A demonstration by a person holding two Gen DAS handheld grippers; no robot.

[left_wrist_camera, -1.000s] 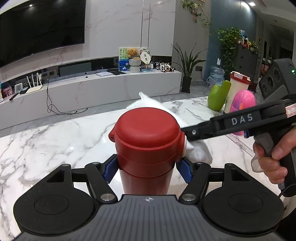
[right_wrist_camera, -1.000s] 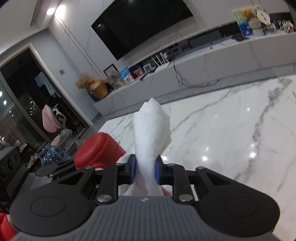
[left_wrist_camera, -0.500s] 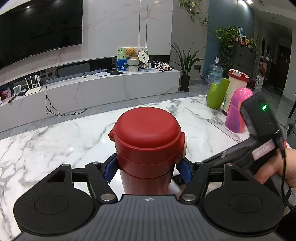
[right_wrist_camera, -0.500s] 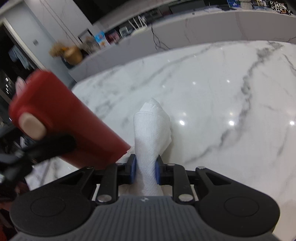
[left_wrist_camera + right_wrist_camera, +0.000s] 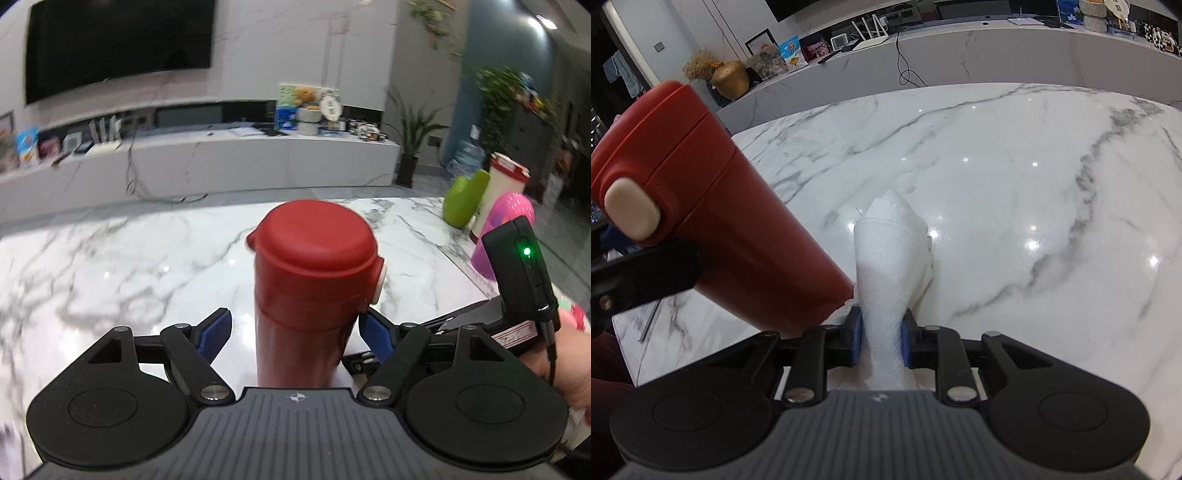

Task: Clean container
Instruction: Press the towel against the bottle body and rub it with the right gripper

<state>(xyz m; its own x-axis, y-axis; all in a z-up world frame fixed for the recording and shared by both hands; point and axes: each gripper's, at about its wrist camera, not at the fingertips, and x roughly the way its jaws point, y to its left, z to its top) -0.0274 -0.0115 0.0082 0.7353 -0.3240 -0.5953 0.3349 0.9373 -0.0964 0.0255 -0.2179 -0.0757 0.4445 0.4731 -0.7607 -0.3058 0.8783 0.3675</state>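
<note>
The red insulated bottle [image 5: 314, 291] is standing upright on the white marble surface [image 5: 122, 266], lid closed. The left gripper [image 5: 295, 334] is opening its jaws around the bottle, both blue pads clear of its sides. The right gripper [image 5: 881, 341] is clamping a rolled white paper towel [image 5: 890, 258] just beside the bottle's base, the towel's tip lying near the surface.

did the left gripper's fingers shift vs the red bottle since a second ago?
Yes. The left gripper jaws are opening: both blue pads have swung outward from the red bottle, which stands between them on the marble table, with a clear gap on the left.
</note>
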